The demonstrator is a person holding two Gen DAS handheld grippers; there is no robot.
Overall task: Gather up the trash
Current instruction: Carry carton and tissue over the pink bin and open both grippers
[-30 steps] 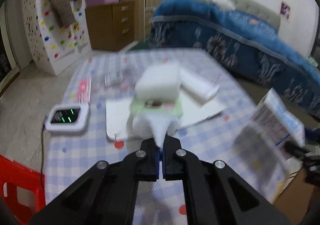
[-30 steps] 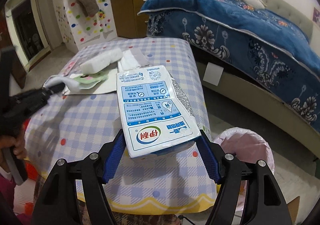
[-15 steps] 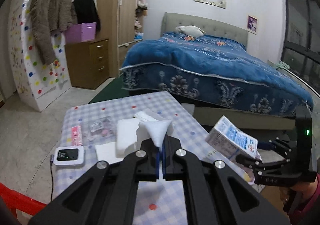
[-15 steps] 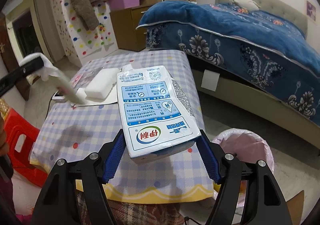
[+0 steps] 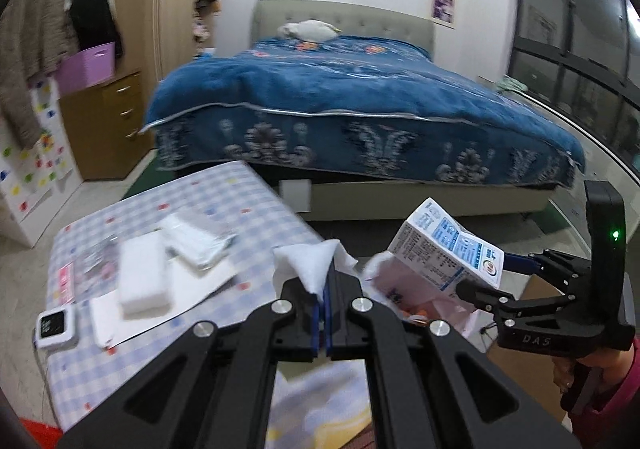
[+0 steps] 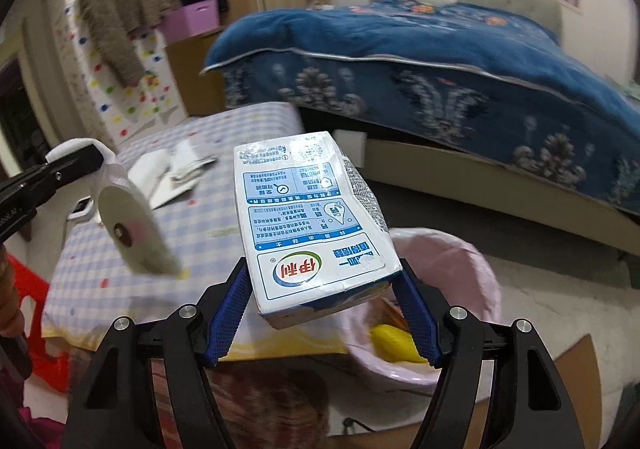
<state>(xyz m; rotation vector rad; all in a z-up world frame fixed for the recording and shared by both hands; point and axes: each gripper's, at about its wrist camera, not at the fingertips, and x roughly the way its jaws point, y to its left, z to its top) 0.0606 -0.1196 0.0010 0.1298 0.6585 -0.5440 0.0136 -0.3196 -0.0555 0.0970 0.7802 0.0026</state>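
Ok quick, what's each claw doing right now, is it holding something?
Left claw: shut on a white plastic wrapper.
Right claw: shut on a blue-and-white milk carton, near the pink-lined trash bin.

Left wrist view: looks forward and down along the left claw (image 5: 322,303), close over the table (image 5: 208,201), toward the bed (image 5: 360,105). Right wrist view: same heading, from further right, over the pink bin (image 6: 460,277). Shared: table, bed, bin; each view also catches the other claw, the right claw (image 6: 322,313) included.
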